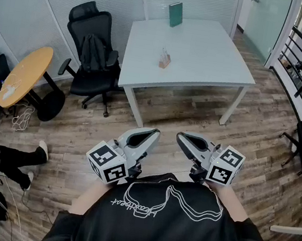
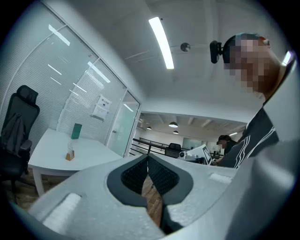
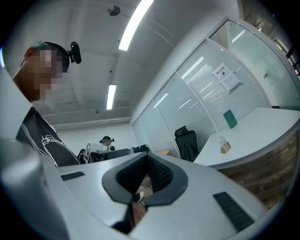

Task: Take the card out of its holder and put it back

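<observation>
Across the wood floor stands the table (image 1: 207, 52), well apart from the left gripper (image 1: 153, 134) and right gripper (image 1: 182, 139), both with fingers together on nothing. On it sits the holder (image 1: 164, 63), the card (image 1: 164, 54) seemingly inside. The step looks like the approach: next, walk up and open the fingers.

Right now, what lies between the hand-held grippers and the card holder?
In the head view, only wooden floor and bare white table top separate the left hand-held gripper and right hand-held gripper from the card holder.
</observation>
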### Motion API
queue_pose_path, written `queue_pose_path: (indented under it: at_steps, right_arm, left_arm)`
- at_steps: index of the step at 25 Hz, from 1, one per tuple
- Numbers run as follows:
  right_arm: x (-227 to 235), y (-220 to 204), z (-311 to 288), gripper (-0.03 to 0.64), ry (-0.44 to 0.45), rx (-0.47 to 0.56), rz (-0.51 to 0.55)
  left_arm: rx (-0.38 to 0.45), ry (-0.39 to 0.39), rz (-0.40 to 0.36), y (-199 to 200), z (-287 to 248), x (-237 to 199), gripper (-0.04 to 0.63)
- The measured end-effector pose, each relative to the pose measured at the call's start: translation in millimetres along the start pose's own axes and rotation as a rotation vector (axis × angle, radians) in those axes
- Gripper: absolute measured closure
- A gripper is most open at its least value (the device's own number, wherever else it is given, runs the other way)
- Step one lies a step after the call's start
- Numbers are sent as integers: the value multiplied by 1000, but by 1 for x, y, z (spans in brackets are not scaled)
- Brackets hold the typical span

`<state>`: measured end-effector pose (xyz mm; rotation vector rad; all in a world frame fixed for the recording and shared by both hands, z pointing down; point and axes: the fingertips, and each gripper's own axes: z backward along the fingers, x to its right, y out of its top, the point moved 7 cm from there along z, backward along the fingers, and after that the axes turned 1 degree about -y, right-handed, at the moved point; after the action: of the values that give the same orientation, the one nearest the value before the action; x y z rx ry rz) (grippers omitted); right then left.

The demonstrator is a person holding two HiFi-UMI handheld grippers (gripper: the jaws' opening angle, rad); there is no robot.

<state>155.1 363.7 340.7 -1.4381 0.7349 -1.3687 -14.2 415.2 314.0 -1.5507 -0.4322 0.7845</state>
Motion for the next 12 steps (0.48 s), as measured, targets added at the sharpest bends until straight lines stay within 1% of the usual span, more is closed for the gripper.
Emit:
queue_pose_path:
  at_steps: [7,12]
  right_arm:
    - [7,-1,-2,607,15,-9,-14]
    - [9,-5,-5,607,31,-34,-31]
  left_arm:
    - [-9,24,5,-3,1,-2,581]
    - [-10,45,16,-6,2,-4,581]
